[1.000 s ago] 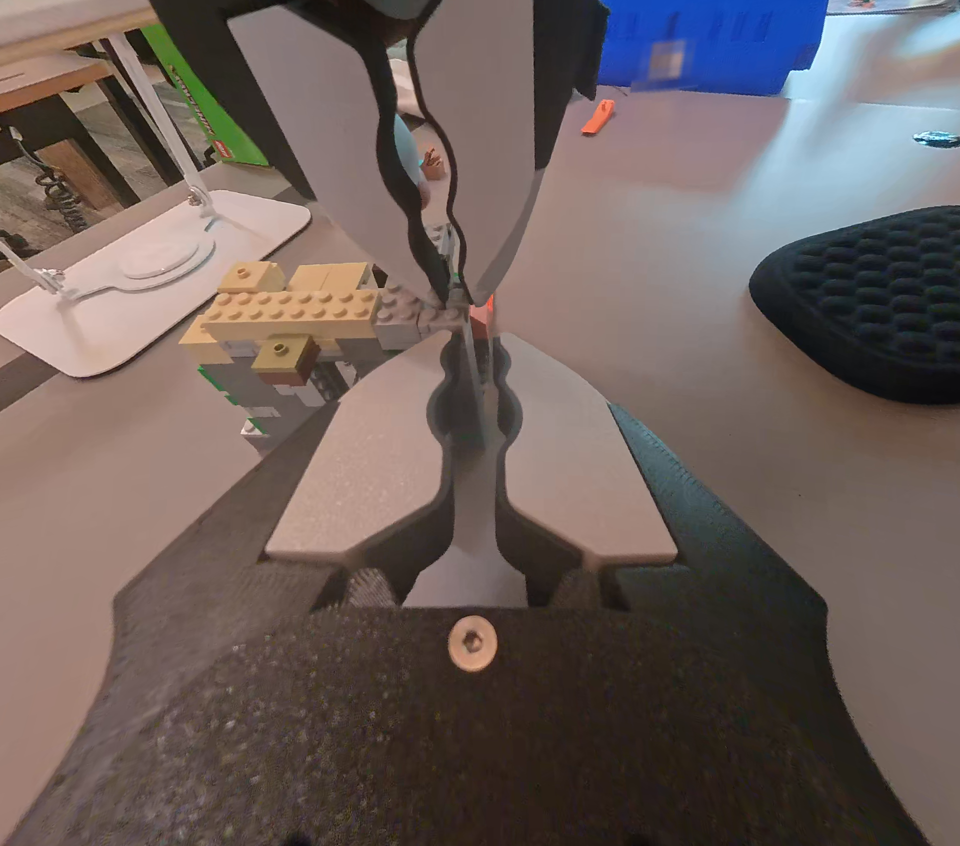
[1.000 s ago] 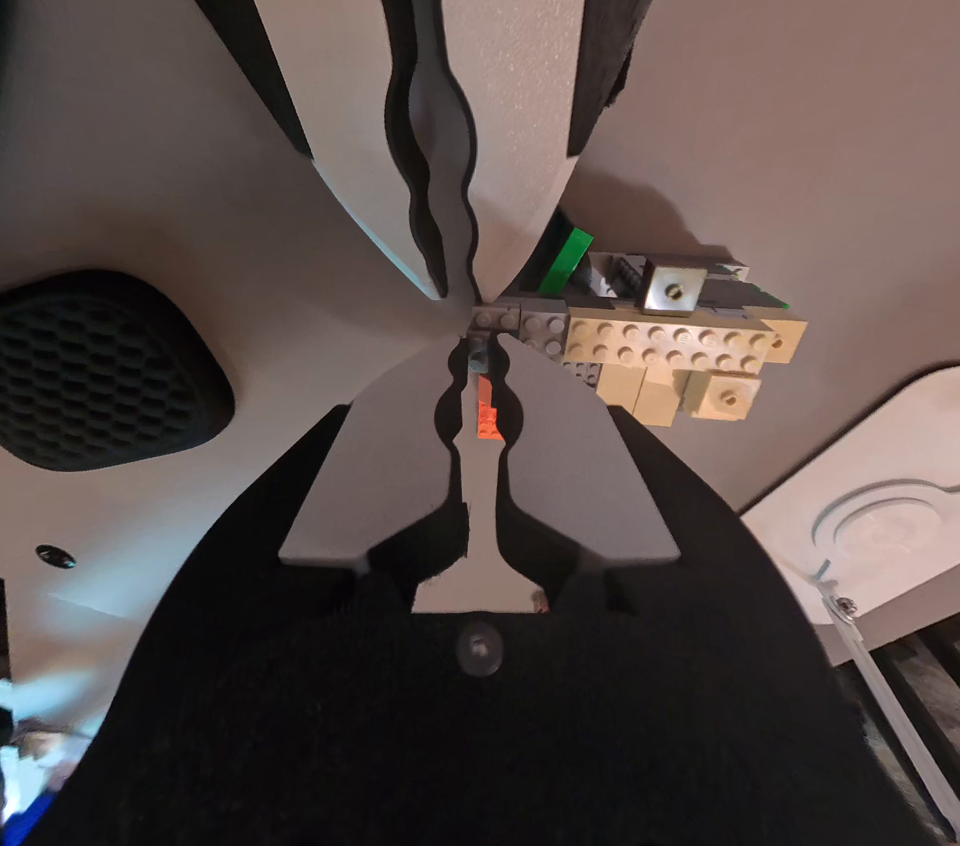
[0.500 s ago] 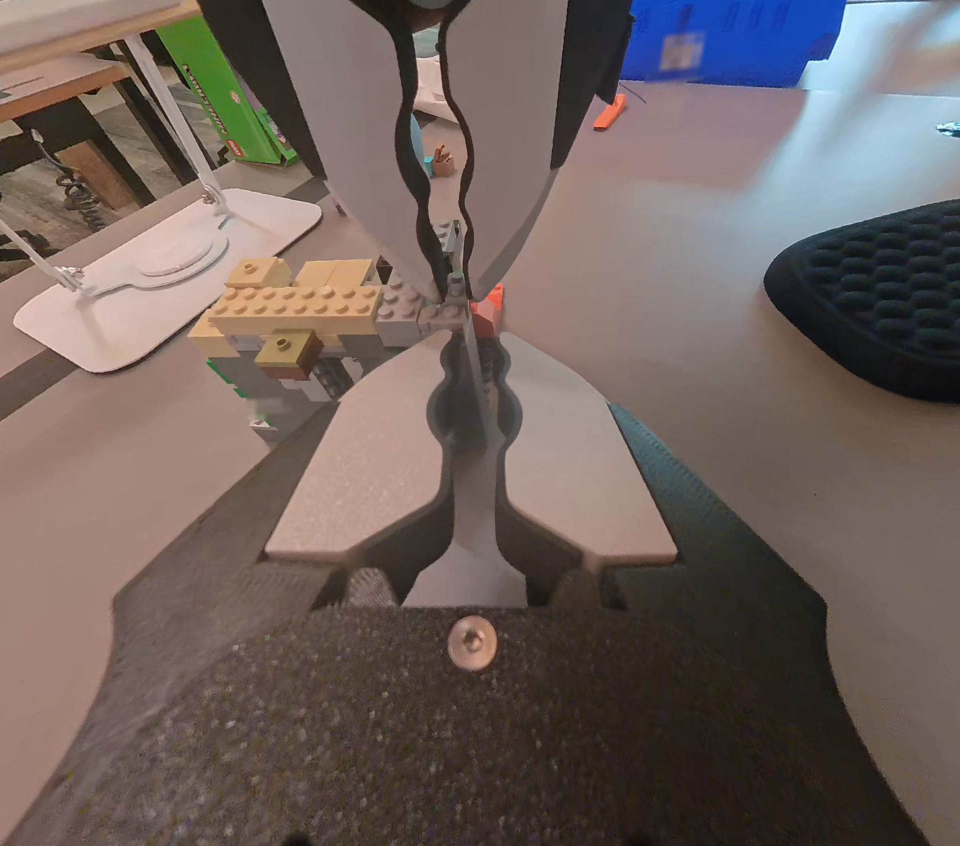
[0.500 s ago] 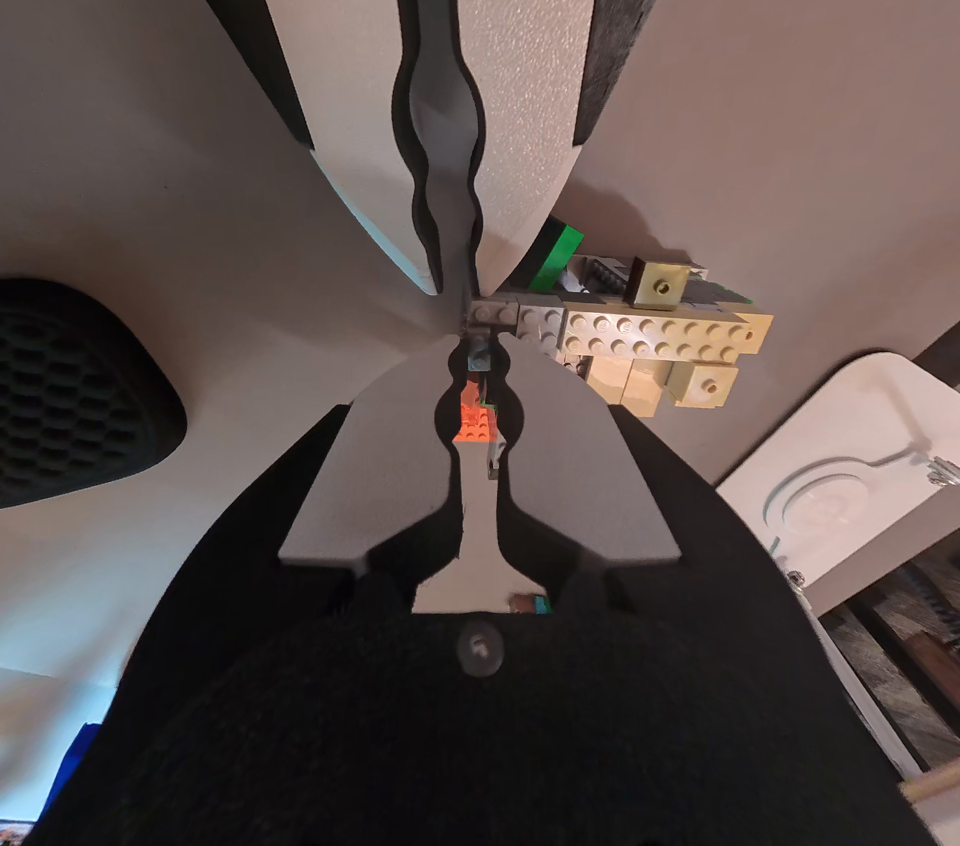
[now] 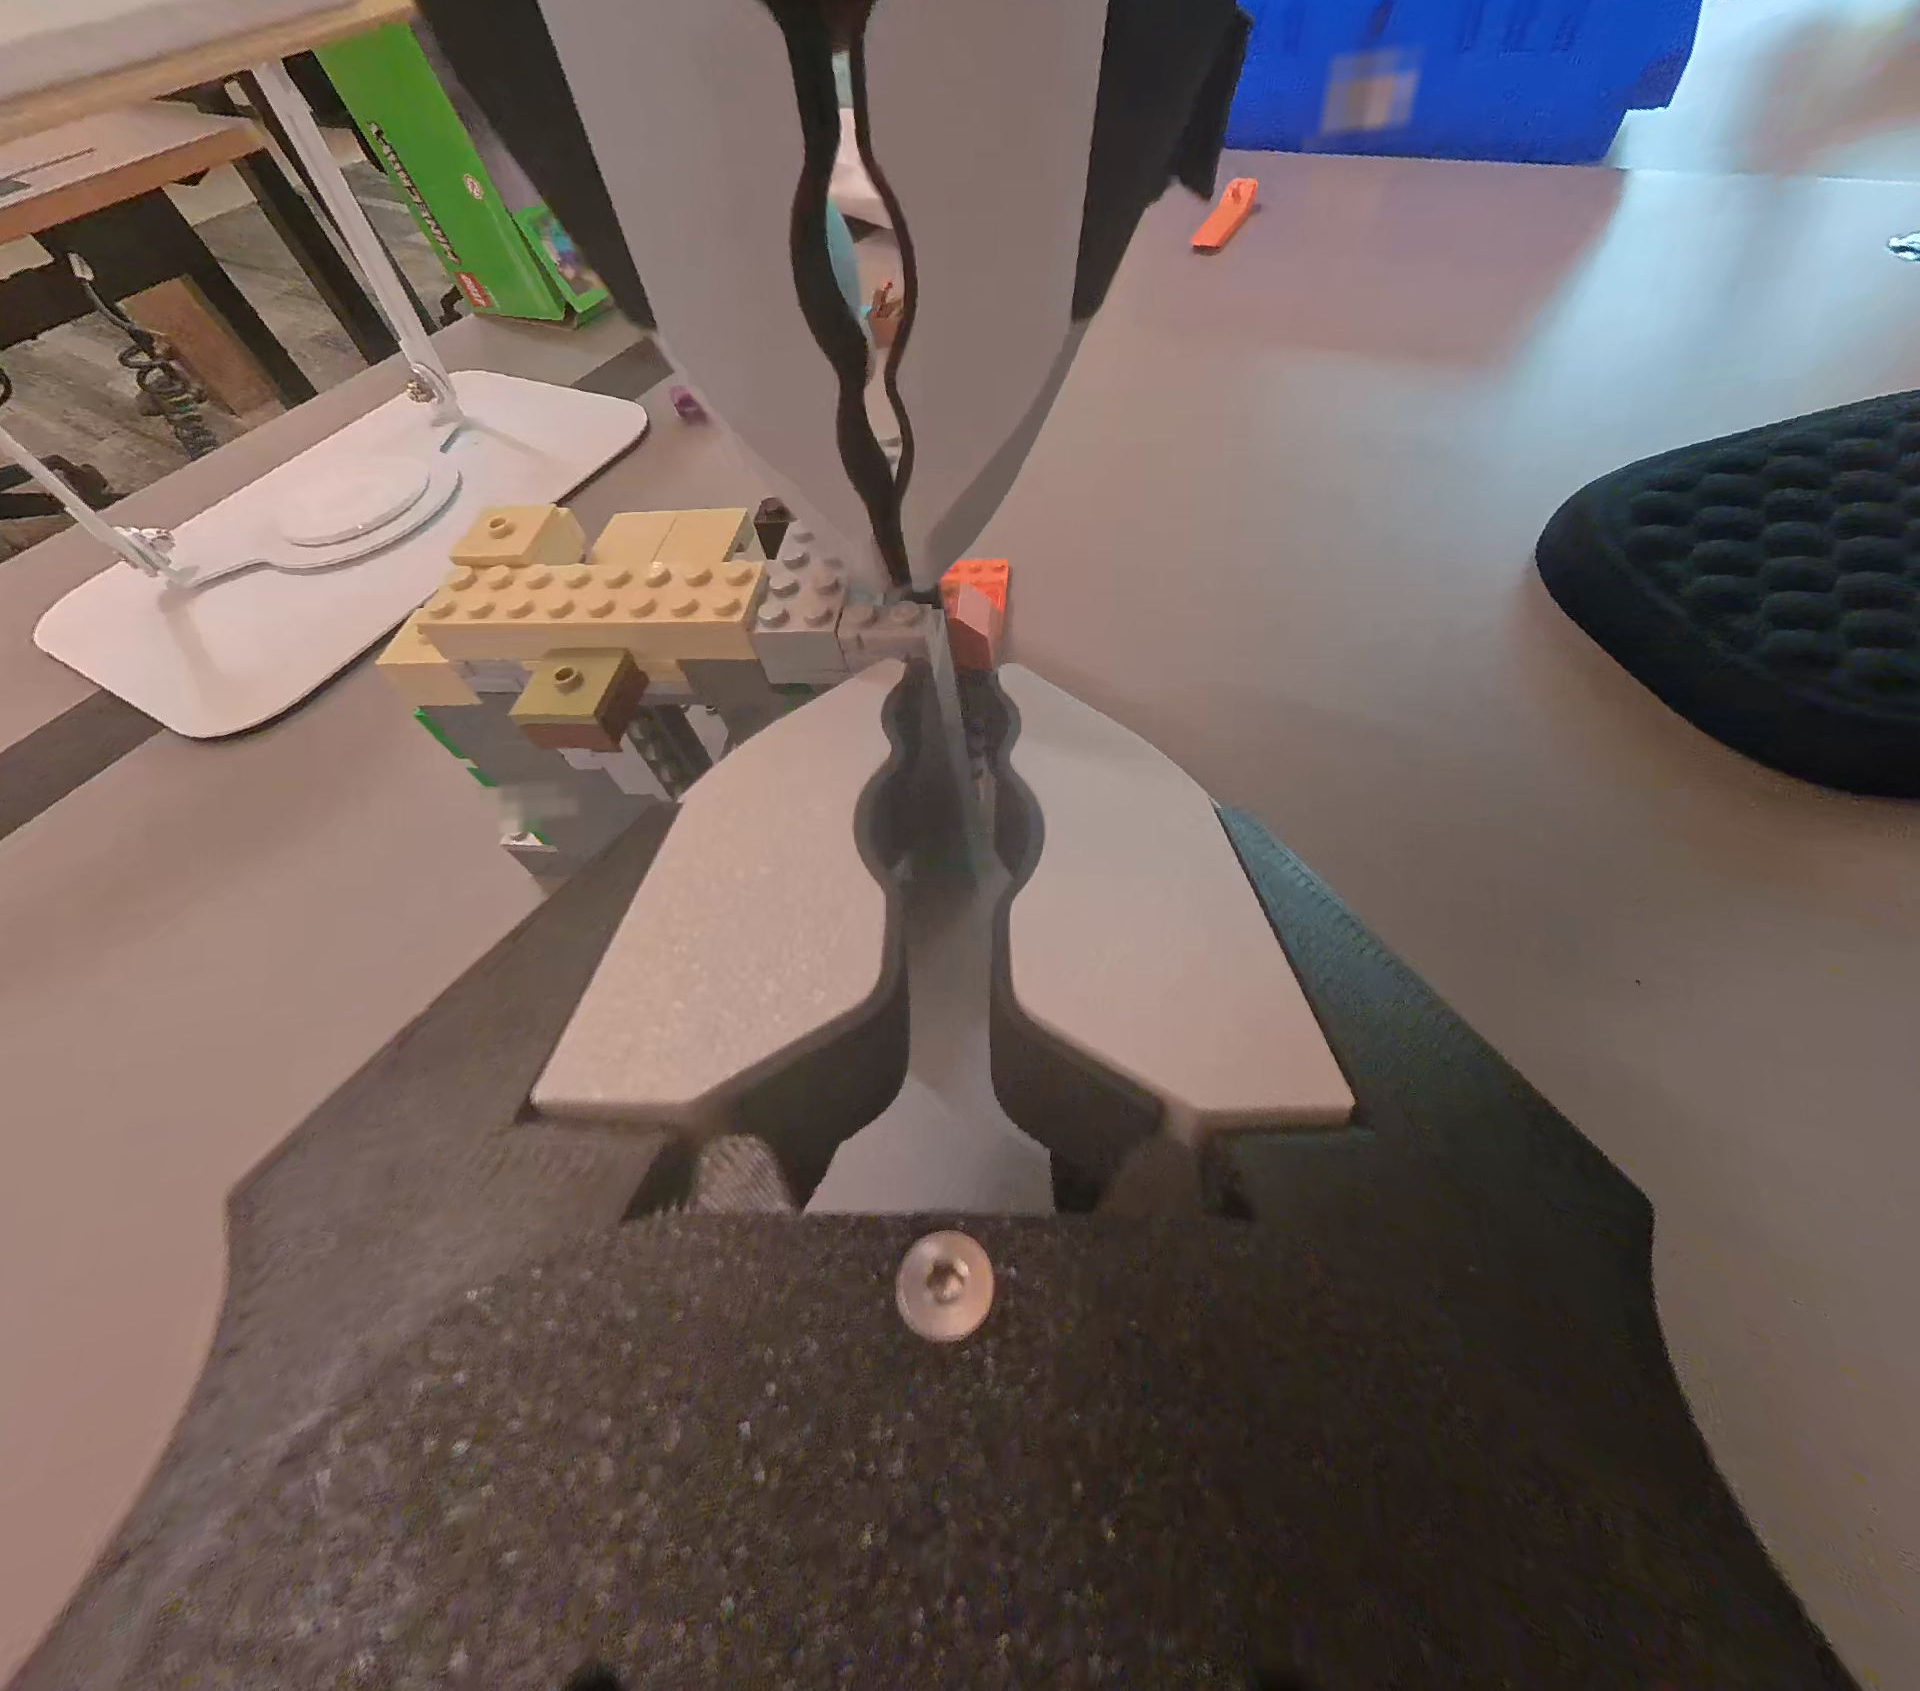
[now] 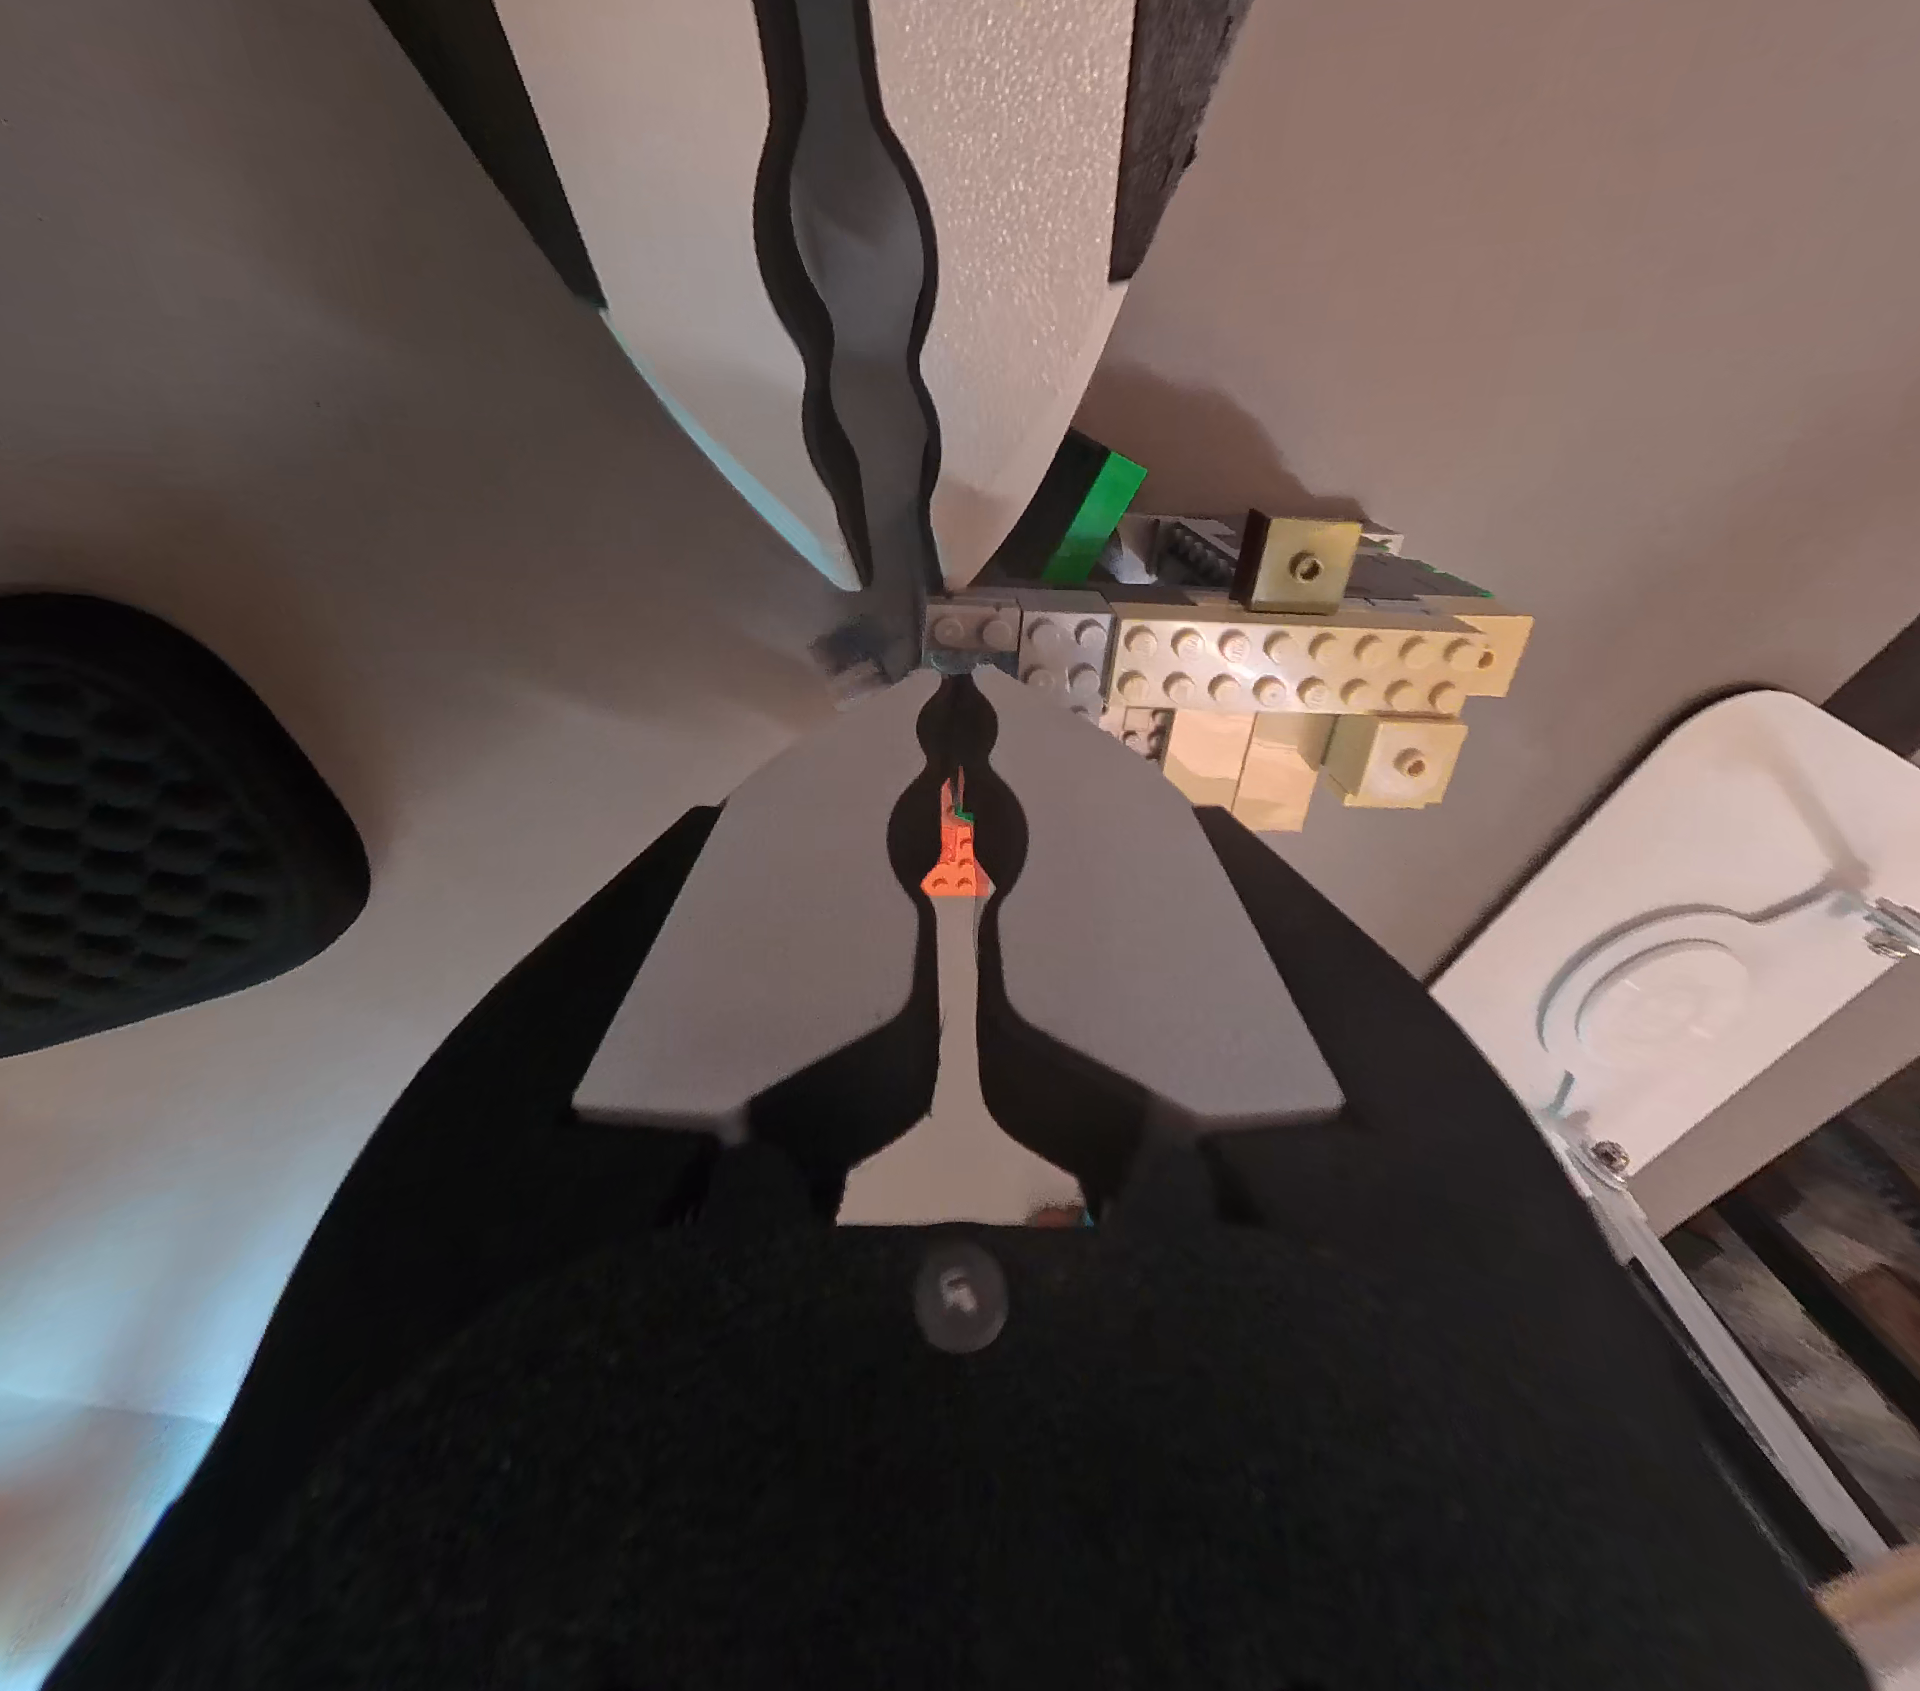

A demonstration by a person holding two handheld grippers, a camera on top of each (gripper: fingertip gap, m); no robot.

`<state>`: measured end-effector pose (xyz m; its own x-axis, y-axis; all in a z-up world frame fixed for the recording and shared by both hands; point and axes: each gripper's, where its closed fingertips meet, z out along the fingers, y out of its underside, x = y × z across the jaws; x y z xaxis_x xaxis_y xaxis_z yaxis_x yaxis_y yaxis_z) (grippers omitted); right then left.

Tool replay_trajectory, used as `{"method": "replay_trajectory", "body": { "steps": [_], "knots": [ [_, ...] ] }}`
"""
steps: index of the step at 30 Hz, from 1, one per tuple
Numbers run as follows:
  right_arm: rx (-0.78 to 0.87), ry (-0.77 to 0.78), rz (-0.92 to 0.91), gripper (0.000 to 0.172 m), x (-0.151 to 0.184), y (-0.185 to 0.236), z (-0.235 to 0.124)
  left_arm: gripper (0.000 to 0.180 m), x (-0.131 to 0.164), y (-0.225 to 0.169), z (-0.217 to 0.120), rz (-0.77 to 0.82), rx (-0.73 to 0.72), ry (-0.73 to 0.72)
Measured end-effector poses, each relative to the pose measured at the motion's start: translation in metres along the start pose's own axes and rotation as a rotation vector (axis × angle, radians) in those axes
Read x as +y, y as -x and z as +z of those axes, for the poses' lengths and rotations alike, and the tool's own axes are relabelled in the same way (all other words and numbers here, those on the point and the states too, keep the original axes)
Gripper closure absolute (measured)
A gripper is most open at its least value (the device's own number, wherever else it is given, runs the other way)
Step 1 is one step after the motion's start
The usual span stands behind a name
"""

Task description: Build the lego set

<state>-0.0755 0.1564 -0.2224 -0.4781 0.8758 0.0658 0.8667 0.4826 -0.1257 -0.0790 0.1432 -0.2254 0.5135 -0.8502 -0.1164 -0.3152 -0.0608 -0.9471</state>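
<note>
A brick model (image 5: 592,602) with a long tan brick on top, grey bricks and a green base stands on the grey table (image 5: 1351,498). An orange brick (image 5: 977,602) sits at its right end. My left gripper (image 5: 945,685) is shut on a thin upright grey plate (image 5: 943,727) at that end of the model. My right gripper (image 5: 902,587) comes in from above, its tips shut together just over the grey end bricks. In the right wrist view my right gripper (image 6: 956,691) is shut beside the model (image 6: 1309,665), and the orange brick (image 6: 956,862) shows behind the fingers. The left gripper (image 6: 894,602) comes in from the top.
A black honeycomb pad (image 5: 1766,602) lies to the right. A white stand base (image 5: 312,519) lies to the left. A blue bin (image 5: 1455,31), an orange tool (image 5: 1226,213) and a green box (image 5: 447,187) are farther back. My left and right fingertips are right by each other.
My right gripper's pads have come together. The small grey piece that stood between them earlier no longer shows there. The left grip on the model has not changed.
</note>
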Motion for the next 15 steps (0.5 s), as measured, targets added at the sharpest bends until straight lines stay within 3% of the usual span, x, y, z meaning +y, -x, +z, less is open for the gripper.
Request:
{"method": "replay_trajectory", "body": {
  "steps": [8,15],
  "knots": [
    [0.082,-0.164,0.137,0.166,0.009,0.023,-0.019,0.17,0.001,-0.001,-0.006,0.013,0.002,-0.003],
    [0.231,-0.414,0.509,0.154,0.03,0.053,0.05,0.169,0.002,-0.006,-0.005,0.032,0.018,-0.006]
  ]
}}
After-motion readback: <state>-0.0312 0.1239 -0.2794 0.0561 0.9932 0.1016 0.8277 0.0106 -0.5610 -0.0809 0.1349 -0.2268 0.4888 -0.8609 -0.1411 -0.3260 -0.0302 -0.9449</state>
